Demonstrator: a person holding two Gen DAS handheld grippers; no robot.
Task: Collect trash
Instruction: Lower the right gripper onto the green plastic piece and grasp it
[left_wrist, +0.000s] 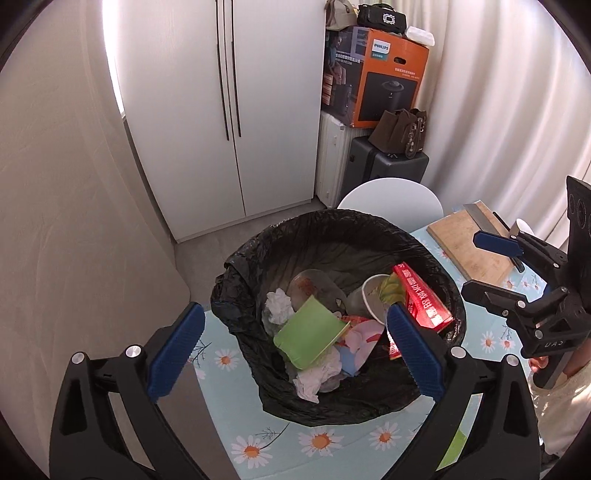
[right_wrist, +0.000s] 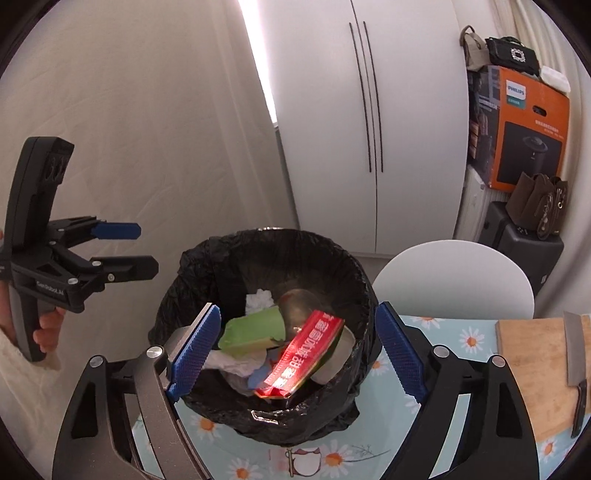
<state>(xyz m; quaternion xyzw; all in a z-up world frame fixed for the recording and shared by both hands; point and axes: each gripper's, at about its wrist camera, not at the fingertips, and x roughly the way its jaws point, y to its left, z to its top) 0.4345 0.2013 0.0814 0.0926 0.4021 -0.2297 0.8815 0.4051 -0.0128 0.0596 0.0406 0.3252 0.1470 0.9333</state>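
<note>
A bin lined with a black bag (left_wrist: 243, 280) (right_wrist: 173, 295) stands on the daisy-print table. Inside lie a red carton (left_wrist: 421, 295) (right_wrist: 306, 350), a green container (left_wrist: 310, 336) (right_wrist: 255, 328), crumpled white tissues (left_wrist: 279, 304) (right_wrist: 260, 299), a paper cup (left_wrist: 373, 295) and a clear plastic lid (left_wrist: 314, 286). My left gripper (left_wrist: 295, 350) is open and empty, hovering over the bin's near side. My right gripper (right_wrist: 295, 354) is open and empty above the bin. Each gripper also shows in the other's view, the right (left_wrist: 484, 266) and the left (right_wrist: 144, 251).
A wooden cutting board (left_wrist: 469, 240) (right_wrist: 535, 354) with a cleaver (right_wrist: 576, 350) lies on the table to the right. A white chair back (left_wrist: 391, 201) (right_wrist: 454, 280) stands behind the table. White wardrobe doors, a grey suitcase (left_wrist: 384, 162) and an orange box (left_wrist: 384, 77) are beyond.
</note>
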